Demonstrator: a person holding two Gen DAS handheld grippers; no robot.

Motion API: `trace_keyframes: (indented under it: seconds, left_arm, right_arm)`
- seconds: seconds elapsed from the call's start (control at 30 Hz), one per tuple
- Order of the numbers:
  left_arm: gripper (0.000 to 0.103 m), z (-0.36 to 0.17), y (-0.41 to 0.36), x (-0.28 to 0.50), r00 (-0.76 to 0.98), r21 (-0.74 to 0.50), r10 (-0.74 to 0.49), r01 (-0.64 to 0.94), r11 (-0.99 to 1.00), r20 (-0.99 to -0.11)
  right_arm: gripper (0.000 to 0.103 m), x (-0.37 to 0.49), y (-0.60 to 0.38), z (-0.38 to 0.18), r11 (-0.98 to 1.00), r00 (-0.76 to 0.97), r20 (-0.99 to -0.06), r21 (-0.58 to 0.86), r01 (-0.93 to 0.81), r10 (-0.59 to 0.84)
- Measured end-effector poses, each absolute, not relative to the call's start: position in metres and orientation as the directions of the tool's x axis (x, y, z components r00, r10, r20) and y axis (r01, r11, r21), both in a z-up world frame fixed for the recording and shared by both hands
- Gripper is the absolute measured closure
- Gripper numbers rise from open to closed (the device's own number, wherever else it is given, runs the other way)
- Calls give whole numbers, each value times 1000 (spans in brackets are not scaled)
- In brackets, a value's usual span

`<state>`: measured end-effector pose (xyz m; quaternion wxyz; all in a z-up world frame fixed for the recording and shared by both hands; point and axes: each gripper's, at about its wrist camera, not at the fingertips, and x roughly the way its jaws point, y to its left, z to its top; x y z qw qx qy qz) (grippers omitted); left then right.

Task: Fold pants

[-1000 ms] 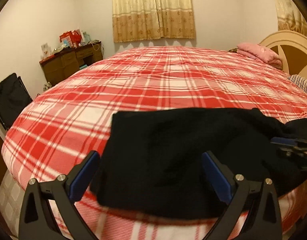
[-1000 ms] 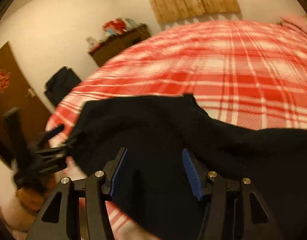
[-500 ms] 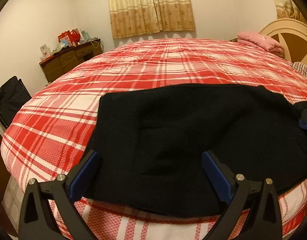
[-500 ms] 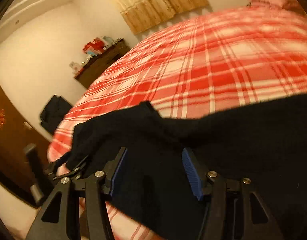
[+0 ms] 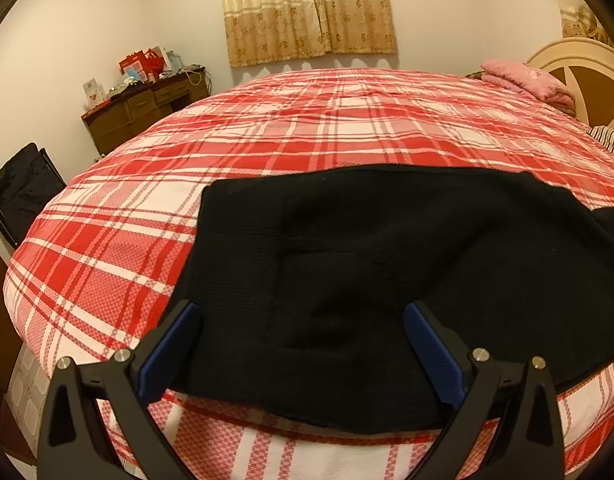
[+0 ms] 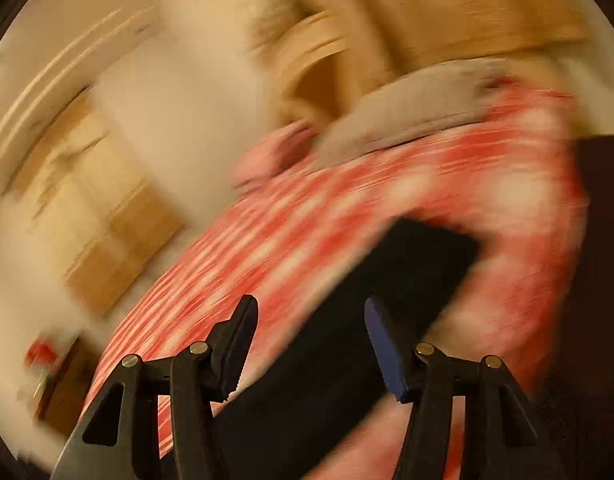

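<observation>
The black pants point(image 5: 367, 272) lie folded flat on the red and white plaid bed point(image 5: 307, 120), close to its near edge. My left gripper point(image 5: 299, 344) is open and empty, its fingers hovering over the near edge of the pants. In the blurred right wrist view, my right gripper point(image 6: 307, 340) is open and empty above a black strip of the pants point(image 6: 367, 340) on the plaid bed point(image 6: 387, 184).
A wooden dresser point(image 5: 147, 108) with clutter stands at the left wall. A black chair point(image 5: 23, 188) is at the far left. Pink folded bedding point(image 5: 523, 80) and a headboard point(image 5: 579, 64) are at the right. Curtains point(image 5: 307, 8) hang behind the bed.
The pants have settled flat on the bed. My right gripper has left the left wrist view and swung fast toward the headboard side, blurring its view. My left gripper has barely moved.
</observation>
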<state>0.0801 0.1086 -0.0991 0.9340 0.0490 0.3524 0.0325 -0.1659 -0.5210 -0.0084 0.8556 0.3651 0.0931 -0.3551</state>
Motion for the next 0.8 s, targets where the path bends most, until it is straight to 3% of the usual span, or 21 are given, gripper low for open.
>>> trace_keyframes:
  seconds: [0.2, 0.53, 0.6, 0.67, 0.8]
  left_arm:
    - [0, -98, 107, 83, 727, 113, 119, -57, 992, -676]
    - [0, -97, 106, 84, 717, 114, 131, -71, 991, -684]
    - [0, -96, 107, 84, 718, 113, 128, -68, 991, -684]
    - [0, -96, 108, 84, 719, 111, 123, -63, 992, -684]
    - [0, -97, 107, 84, 721, 112, 120, -59, 992, -683]
  right_arm:
    - [45, -183, -587, -32, 401, 678, -502, 555, 729, -537]
    - [46, -161, -567, -37, 520, 705, -499, 477, 709, -504]
    - [61, -159, -565, -40, 520, 694, -505, 460, 719, -513]
    - [69, -162, -569, -44, 500, 692, -500, 478, 722, -521]
    - [69, -167, -579, -46, 473, 728, -478, 555, 684, -491]
